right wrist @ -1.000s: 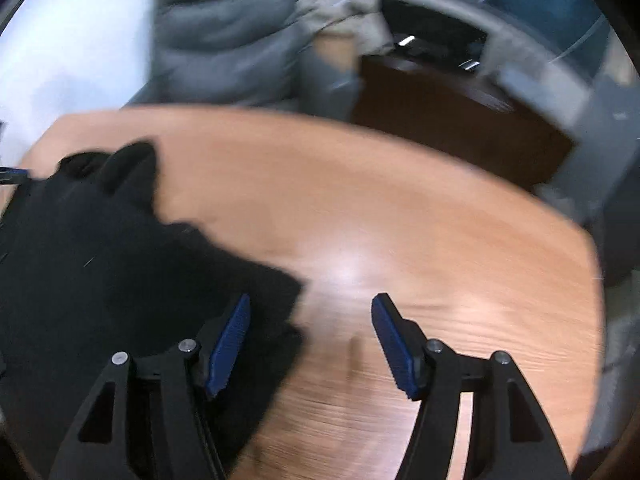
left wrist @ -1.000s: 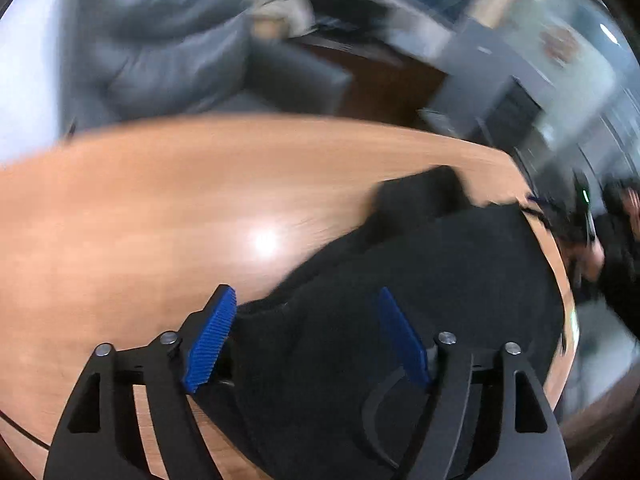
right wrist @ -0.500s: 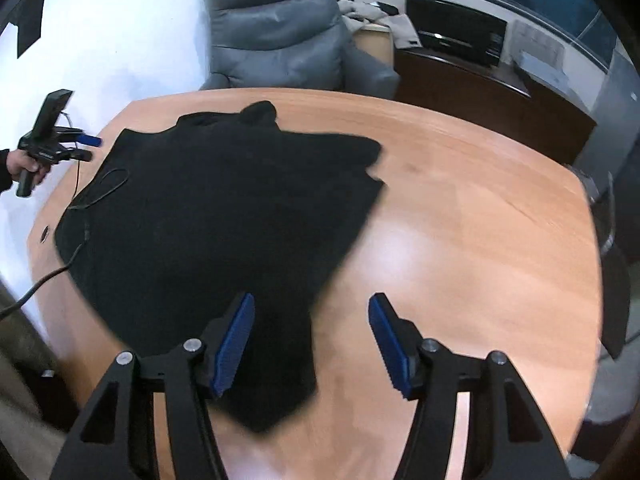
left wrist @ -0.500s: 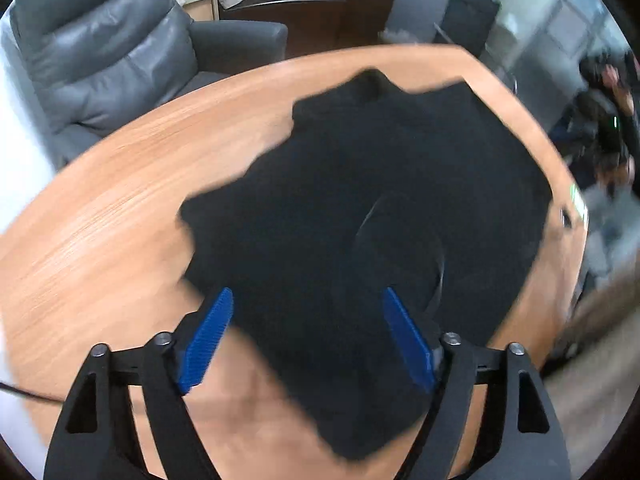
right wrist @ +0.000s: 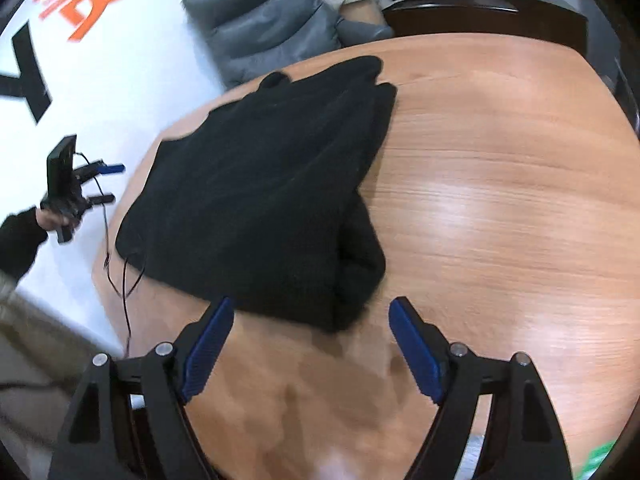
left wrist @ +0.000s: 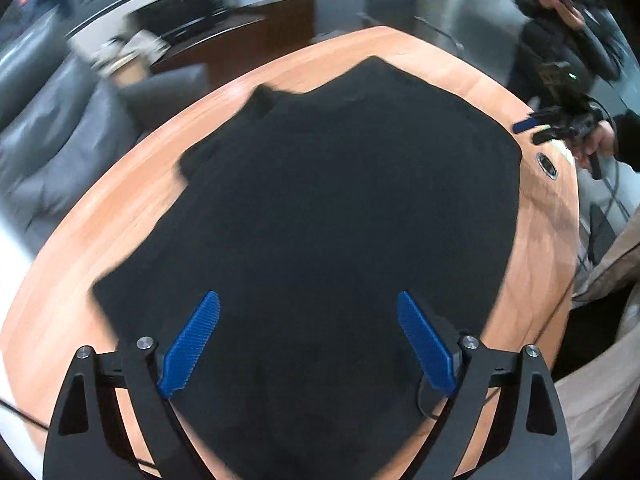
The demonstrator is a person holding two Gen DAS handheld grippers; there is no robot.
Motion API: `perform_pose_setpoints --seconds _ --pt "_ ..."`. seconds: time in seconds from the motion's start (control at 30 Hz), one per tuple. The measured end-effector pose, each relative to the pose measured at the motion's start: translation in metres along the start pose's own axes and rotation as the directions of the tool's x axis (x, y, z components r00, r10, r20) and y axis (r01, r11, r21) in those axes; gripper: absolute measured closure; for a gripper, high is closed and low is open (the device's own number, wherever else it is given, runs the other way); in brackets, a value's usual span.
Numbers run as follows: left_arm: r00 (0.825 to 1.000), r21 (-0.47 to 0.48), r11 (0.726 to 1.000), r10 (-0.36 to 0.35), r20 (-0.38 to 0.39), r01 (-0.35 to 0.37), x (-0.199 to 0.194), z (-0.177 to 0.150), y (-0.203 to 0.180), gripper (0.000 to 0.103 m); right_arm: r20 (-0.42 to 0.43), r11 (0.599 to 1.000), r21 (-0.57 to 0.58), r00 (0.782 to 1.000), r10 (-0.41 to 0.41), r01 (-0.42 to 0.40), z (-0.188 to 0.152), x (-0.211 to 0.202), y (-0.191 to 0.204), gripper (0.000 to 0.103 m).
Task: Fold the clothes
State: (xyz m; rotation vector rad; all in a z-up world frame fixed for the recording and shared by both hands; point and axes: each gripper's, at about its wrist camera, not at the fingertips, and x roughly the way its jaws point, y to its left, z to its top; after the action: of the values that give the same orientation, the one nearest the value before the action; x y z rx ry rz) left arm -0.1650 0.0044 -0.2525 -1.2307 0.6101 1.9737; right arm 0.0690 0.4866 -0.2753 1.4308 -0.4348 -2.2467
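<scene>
A black garment [left wrist: 344, 208] lies spread on the round wooden table [left wrist: 132, 216]. In the right wrist view the garment [right wrist: 260, 192] covers the table's left half, with a doubled edge toward the middle. My left gripper [left wrist: 308, 308] is open and empty, raised above the garment's near part. My right gripper [right wrist: 310, 312] is open and empty, raised above the garment's near corner and bare wood [right wrist: 500, 208]. Across the table the right gripper [left wrist: 532, 128] shows in the left wrist view, and the left gripper [right wrist: 102, 184] shows in the right wrist view.
A grey leather armchair [right wrist: 264, 28] stands behind the table, also in the left wrist view [left wrist: 52, 128]. A dark cabinet [right wrist: 480, 12] stands at the back. A thin black cable [right wrist: 124, 280] hangs over the table's left edge. A cable port [left wrist: 546, 164] sits near the table's edge.
Both grippers have pulled up and back from the garment, open all along. The views now take in the whole garment and more of the table.
</scene>
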Motion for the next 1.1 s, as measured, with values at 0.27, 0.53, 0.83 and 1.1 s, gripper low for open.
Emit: perform_pose_setpoints --seconds 0.27,0.53,0.83,1.1 --pt "0.999 0.220 0.975 -0.036 -0.030 0.041 0.079 0.020 -0.015 0.021 0.063 0.998 -0.021 0.997 -0.051 0.053 -0.002 0.041 -0.004 0.020" --pt "0.988 0.238 0.963 -0.145 0.049 0.129 0.093 0.012 -0.001 0.009 0.077 0.988 -0.059 0.987 -0.139 0.144 0.007 0.064 0.015 0.069" --pt "0.985 0.195 0.973 -0.145 0.094 0.124 0.113 0.036 -0.031 0.004 0.238 0.992 0.062 0.964 -0.119 0.107 0.047 0.017 0.029 0.086" --pt "0.978 0.174 0.975 -0.165 0.129 0.141 0.158 0.132 -0.146 0.003 0.310 0.968 -0.244 0.951 0.021 0.058 0.111 -0.078 0.100 0.086"
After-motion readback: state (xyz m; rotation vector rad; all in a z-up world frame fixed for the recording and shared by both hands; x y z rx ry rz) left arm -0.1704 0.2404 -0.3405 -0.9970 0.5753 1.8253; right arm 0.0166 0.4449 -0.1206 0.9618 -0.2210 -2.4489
